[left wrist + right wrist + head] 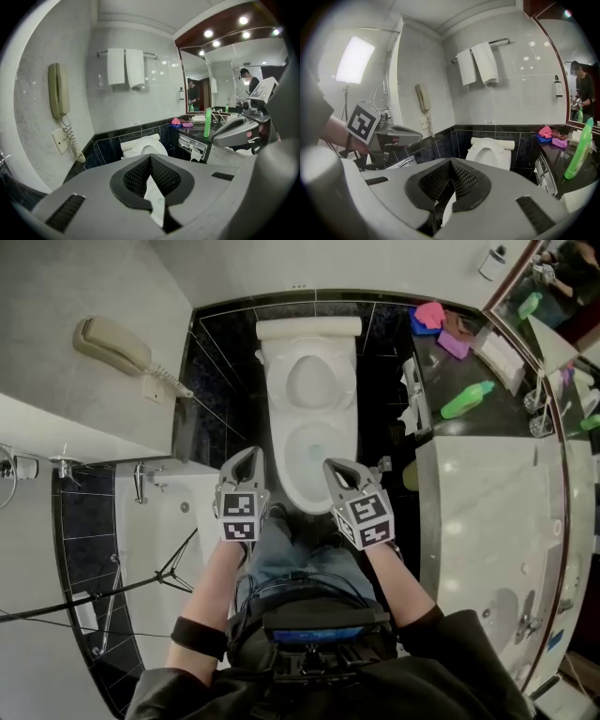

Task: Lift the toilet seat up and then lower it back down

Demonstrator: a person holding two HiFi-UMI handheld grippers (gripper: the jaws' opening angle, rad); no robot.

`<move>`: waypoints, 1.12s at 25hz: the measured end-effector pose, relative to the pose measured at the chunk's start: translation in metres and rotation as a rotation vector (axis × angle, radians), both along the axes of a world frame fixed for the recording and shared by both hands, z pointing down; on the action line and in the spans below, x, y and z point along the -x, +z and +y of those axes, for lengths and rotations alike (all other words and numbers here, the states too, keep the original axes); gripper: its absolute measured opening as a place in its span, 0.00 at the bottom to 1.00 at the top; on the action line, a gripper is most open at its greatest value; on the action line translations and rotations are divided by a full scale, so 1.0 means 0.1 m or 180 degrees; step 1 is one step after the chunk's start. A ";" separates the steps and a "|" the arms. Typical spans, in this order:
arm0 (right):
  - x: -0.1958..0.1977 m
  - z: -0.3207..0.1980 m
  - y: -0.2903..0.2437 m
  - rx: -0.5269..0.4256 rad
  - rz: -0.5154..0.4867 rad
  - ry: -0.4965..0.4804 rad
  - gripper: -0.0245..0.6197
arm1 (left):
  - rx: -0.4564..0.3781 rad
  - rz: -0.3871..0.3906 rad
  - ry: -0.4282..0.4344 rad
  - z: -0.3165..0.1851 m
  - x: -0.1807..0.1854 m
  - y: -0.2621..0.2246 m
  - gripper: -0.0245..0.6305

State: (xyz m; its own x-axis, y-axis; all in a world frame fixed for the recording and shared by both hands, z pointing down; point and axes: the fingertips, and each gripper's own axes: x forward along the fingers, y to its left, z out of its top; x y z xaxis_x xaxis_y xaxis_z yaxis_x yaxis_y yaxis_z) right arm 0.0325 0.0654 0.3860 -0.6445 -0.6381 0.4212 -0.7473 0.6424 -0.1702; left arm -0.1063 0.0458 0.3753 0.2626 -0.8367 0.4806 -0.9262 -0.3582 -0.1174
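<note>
Both claws are closed, with nothing between the jaws. We see the left claw (248, 454) and the right claw (335, 465) side by side just before the near edge of the toilet (281, 460), well apart from the seat (292, 381). In the head view the seat seems to stand up against the tank (309, 328) together with the lid, but we cannot be fully sure, because both are white and lie one upon the other. We judge therefore that the step in hand is the reach toward the seat, to bring it down again.

To do this well, we would use one claw only. We would open its jaws before it arrives, not at the last moment, and take the seat at its upper edge, near the middle, so that it does not twist. We must catch only the seat and leave the lid behind. Then the claw should follow a round path, forward and down, slowly, and hold on until the seat rests on the toilet; released too early, it will probably fall and bang. We keep the other claw aside, so the seat cannot land on it. At the right the worktop (487, 493) comes near to the toilet, so the right claw has less room there
</note>
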 end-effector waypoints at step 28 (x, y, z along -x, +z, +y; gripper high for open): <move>1.18 -1.65 1.49 0.0425 0.0166 -0.0077 0.05 | 0.0538 -0.0631 0.0511 -2.26 0.62 1.89 0.17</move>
State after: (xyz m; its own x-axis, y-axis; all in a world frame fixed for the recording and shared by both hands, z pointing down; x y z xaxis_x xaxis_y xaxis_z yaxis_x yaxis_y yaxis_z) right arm -0.0854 -0.1000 0.5350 -0.6341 -0.5587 0.5346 -0.7418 0.6346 -0.2167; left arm -0.1684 -0.1797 0.5639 0.2720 -0.6958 0.6647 -0.8212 -0.5279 -0.2166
